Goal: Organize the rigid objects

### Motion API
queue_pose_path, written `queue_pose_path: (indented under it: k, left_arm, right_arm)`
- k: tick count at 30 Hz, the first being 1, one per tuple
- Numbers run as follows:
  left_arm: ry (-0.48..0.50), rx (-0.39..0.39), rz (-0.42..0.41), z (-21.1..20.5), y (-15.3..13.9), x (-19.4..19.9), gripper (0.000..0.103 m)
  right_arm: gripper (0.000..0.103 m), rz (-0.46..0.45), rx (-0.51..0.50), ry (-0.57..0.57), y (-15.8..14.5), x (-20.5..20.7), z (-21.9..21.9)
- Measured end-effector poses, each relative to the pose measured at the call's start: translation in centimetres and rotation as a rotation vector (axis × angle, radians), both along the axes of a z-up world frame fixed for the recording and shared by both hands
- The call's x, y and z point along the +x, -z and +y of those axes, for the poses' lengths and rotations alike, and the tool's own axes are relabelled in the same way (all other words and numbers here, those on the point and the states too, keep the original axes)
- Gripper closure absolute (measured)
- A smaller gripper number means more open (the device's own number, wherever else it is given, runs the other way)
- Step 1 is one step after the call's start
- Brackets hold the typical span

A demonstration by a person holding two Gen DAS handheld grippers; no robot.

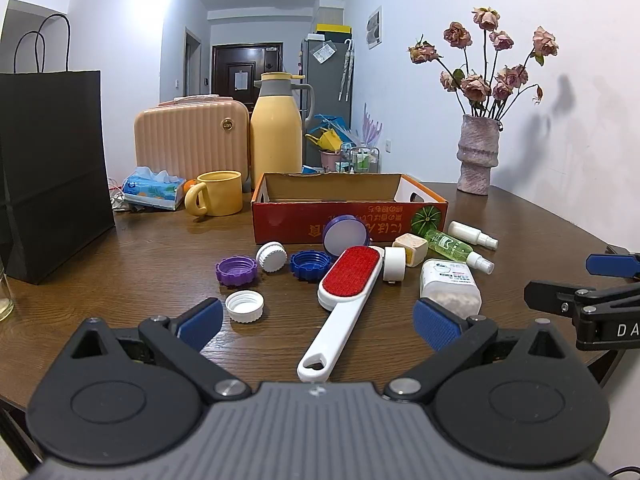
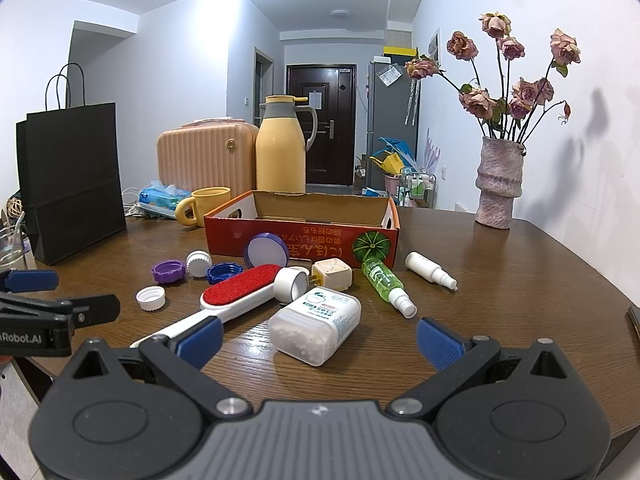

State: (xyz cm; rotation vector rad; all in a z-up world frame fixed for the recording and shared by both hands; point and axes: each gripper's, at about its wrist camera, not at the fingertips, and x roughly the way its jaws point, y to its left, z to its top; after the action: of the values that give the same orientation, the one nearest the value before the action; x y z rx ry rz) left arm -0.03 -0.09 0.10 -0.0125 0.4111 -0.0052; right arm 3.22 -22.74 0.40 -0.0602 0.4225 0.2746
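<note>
An open red cardboard box (image 1: 348, 222) (image 2: 300, 236) stands mid-table. In front of it lie a red-and-white lint brush (image 1: 344, 292) (image 2: 236, 290), a purple cap (image 1: 236, 271), a blue cap (image 1: 309, 265), white caps (image 1: 244, 306) (image 1: 271, 256), a purple-rimmed round lid (image 1: 345, 236), a cream cube (image 1: 410, 246), a white cylinder (image 1: 394, 264), a pill box (image 1: 450, 286) (image 2: 314, 326), a green spray bottle (image 2: 386, 286) and a white spray bottle (image 2: 430, 271). My left gripper (image 1: 318, 322) is open around the brush handle. My right gripper (image 2: 318, 338) is open around the pill box.
A black paper bag (image 1: 52, 168) stands at the left. Behind the box are a peach case (image 1: 188, 138), a yellow flask (image 1: 276, 128), a yellow mug (image 1: 218, 199) and a tissue pack (image 1: 152, 190). A vase of dried roses (image 1: 478, 152) stands at the back right by the wall.
</note>
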Motion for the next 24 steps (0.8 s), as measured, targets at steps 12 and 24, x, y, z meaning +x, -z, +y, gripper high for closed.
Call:
queue_pose_path:
  k: [12, 24]
  left_arm:
    - [0.003, 0.004, -0.005, -0.25, -0.17, 0.01, 0.0]
    - [0.002, 0.002, -0.009, -0.24, -0.31, -0.1, 0.0]
  right_arm:
    - [0.0, -0.001, -0.001, 0.0, -0.03, -0.06, 0.1]
    - [0.0, -0.001, -0.002, 0.0, -0.07, -0.01, 0.13]
